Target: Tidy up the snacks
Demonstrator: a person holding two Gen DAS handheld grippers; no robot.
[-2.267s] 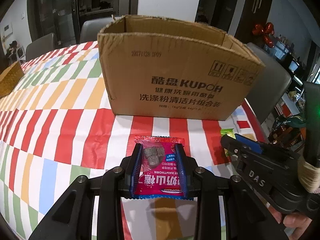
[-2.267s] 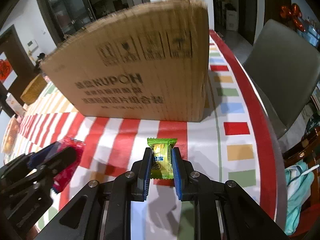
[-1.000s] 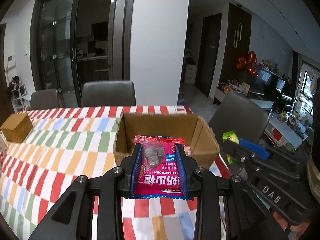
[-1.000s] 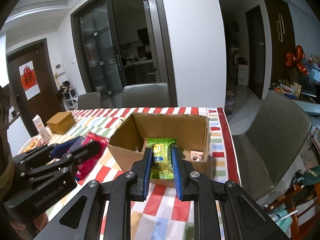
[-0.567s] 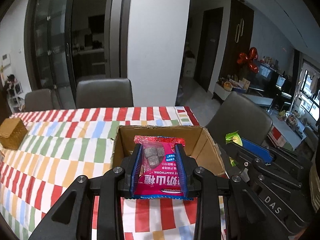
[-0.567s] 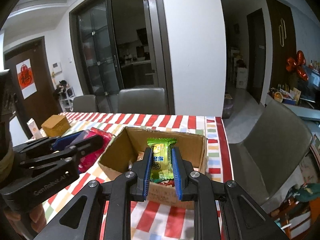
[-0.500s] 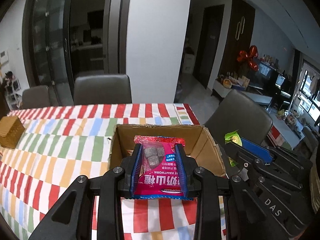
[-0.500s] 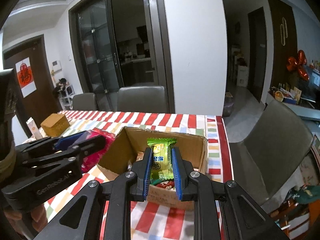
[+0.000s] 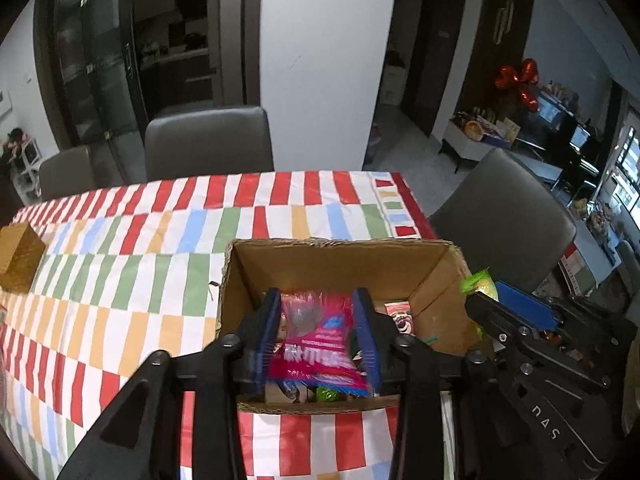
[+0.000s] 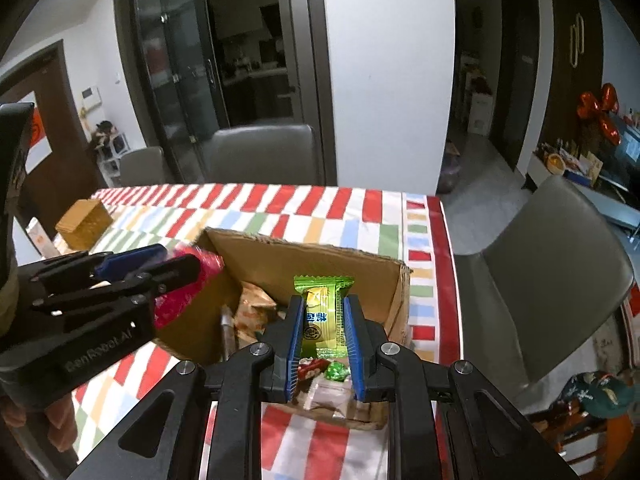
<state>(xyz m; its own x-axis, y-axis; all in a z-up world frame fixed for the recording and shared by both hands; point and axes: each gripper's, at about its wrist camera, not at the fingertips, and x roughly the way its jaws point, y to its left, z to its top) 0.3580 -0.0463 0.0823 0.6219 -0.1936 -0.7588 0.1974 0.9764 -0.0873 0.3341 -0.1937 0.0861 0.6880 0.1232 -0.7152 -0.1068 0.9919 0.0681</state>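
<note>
Left gripper jaws opening, blurred pink snack packet between them, over the open cardboard box. Right gripper jaws clamped on green-yellow snack bar, above box of wrapped snacks on striped table.

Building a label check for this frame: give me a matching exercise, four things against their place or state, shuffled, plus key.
Things:
1. pink snack packet
2. green snack packet
3. cardboard box
4. small woven brown box

Places or states:
A. on the striped tablecloth, open, snacks inside
B. between the left gripper's opening jaws, over the box
C. far on the table, apart from the rest
D. clamped in the right gripper

Pairs: 1-B, 2-D, 3-A, 4-C
</note>
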